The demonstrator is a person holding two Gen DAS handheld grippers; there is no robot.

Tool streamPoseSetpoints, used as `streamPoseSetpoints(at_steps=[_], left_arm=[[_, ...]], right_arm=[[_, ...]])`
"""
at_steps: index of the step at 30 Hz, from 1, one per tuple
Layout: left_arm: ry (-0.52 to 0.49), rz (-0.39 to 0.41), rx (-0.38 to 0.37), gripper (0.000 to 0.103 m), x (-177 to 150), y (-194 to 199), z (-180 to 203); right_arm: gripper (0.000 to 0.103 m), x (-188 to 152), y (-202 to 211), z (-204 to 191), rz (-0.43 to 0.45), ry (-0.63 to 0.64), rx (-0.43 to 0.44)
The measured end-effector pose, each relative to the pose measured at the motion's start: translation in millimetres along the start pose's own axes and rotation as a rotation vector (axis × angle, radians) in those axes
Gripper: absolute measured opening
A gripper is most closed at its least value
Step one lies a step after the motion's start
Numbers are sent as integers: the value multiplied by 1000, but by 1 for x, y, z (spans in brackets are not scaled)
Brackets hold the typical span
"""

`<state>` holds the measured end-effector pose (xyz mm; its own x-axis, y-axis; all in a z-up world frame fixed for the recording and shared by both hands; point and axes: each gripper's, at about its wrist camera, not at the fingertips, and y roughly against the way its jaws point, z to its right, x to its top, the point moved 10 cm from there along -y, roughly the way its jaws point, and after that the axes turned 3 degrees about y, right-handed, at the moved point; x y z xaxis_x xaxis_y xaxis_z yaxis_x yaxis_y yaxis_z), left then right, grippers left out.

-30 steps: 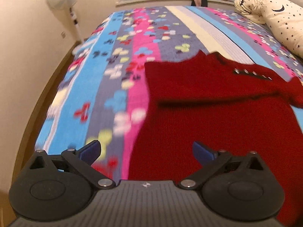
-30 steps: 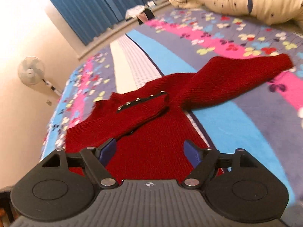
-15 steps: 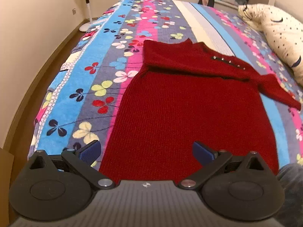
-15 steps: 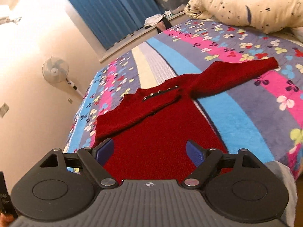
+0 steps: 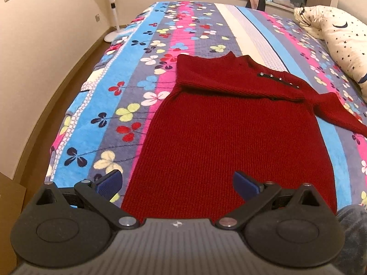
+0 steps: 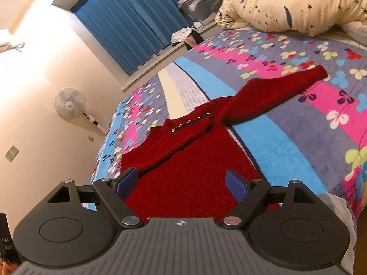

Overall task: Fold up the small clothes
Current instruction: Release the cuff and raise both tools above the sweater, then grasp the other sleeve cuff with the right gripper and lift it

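Red sweater [image 5: 229,137] flat on bed [image 5: 160,45], one sleeve folded across chest, other sleeve out at 2 o'clock. Both hand-held grippers, left [image 5: 177,184] and right [image 6: 182,182], have pulled back toward hem, released, empty. Sleeve fold done; other sleeve likely next.

Warm, dim indoor light — the wall [image 6: 34,73] glares almost white in the right wrist view. Both pictures are sharp, with strong fisheye bending and dark corners.
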<state>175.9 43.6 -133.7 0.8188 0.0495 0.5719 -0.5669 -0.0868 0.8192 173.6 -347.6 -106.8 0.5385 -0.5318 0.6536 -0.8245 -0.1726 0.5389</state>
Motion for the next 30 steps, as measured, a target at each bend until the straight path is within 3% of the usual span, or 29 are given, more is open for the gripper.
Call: streamPoseSetpoints(at_steps=[4, 8, 14, 19, 20, 23, 26, 27, 28, 29, 30], left_arm=[[-2, -8, 11, 103, 8, -7, 7], [6, -24, 26, 103, 18, -18, 14], [17, -83, 64, 103, 26, -43, 21], [-3, -116, 101, 103, 33, -61, 32], [-7, -118, 103, 103, 34, -63, 35], [-22, -110, 137, 103, 39, -68, 39], [-37, -108, 167, 103, 44, -74, 41], [-35, -111, 168, 103, 45, -76, 41], [-33, -117, 167, 103, 46, -79, 41], [-30, -119, 166, 103, 46, -82, 42], [-26, -118, 165, 103, 47, -84, 42]], right_arm=[[85, 9, -13, 19, 11, -29, -13], [85, 42, -36, 62, 85, -73, -72], [85, 115, -105, 191, 203, -238, -269], [83, 150, -181, 297, 168, -505, -367], [78, 155, -198, 315, 157, -553, -381], [74, 157, -238, 350, 118, -646, -449], [85, 164, -257, 352, 164, -623, -493], [71, 169, -262, 346, 163, -557, -501], [48, 173, -268, 339, 146, -475, -490], [13, 177, -272, 333, 117, -420, -462], [12, 180, -268, 330, 120, -403, -455]])
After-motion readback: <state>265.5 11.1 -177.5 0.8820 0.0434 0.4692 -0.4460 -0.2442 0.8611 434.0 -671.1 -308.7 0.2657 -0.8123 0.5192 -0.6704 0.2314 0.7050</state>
